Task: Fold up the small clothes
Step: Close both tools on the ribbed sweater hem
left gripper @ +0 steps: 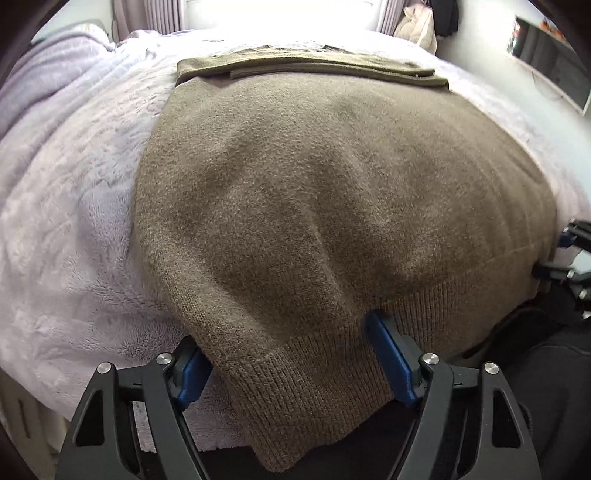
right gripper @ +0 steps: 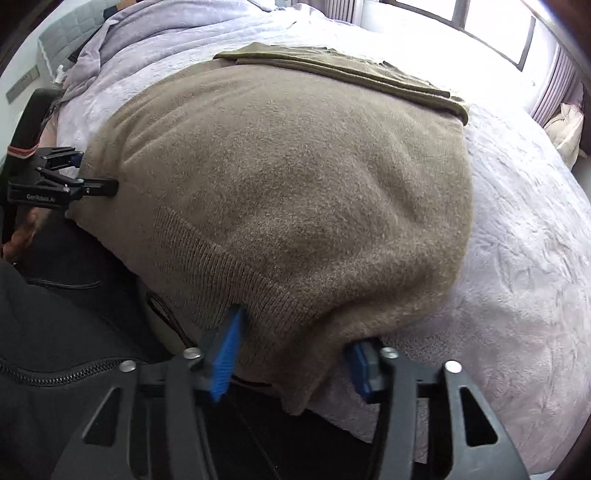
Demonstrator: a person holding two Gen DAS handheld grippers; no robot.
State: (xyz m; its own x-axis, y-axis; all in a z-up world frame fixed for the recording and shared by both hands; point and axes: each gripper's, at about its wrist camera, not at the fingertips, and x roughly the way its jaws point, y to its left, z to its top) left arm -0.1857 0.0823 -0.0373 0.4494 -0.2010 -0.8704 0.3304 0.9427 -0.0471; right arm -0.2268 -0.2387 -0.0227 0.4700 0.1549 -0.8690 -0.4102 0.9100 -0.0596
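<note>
A brown knit sweater [left gripper: 332, 192] lies spread on a bed, its ribbed hem hanging over the near edge; it also shows in the right wrist view [right gripper: 295, 184]. Its far part is folded over into a flat band [left gripper: 306, 66]. My left gripper [left gripper: 291, 354] stands open with its blue fingers either side of the hem's left corner. My right gripper [right gripper: 295, 350] stands open with its fingers either side of the hem's right corner. The left gripper also shows at the left in the right wrist view [right gripper: 77, 177], at the sweater's edge.
The bed is covered by a fluffy lilac blanket [left gripper: 74, 192], bunched at the far left. A window with curtains [right gripper: 480, 22] is behind the bed. The person's dark jacket [right gripper: 55, 332] is close at the near edge.
</note>
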